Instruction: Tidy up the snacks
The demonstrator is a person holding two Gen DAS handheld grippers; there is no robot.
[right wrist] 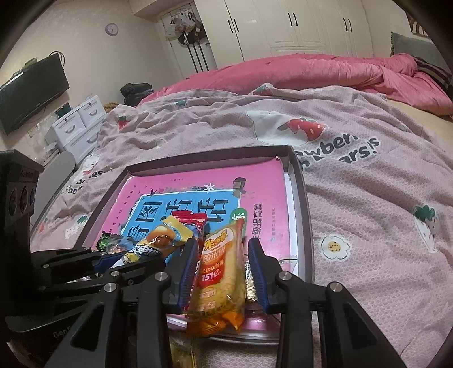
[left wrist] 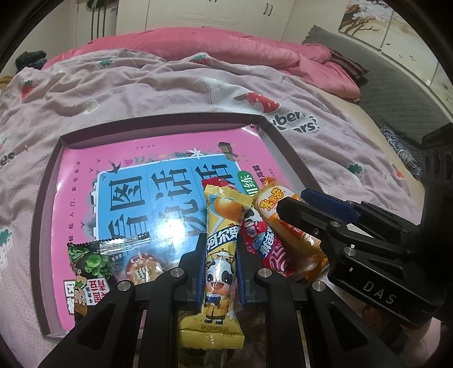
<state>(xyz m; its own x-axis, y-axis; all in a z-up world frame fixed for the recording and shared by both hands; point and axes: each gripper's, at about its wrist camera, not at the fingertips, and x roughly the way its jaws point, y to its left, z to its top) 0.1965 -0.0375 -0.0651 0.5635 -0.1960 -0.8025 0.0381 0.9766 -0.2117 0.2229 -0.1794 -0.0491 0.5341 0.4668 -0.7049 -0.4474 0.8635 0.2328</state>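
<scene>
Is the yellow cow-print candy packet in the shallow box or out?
Partly in. The yellow cow-print candy packet, clamped in the left gripper, has its top over the shallow box; its bottom overhangs the near edge.

A bed wears a pale pink strawberry-print sheet, with a brighter pink quilt bunched at its far side. White wardrobes line the back wall; a TV hangs above white drawers
</scene>
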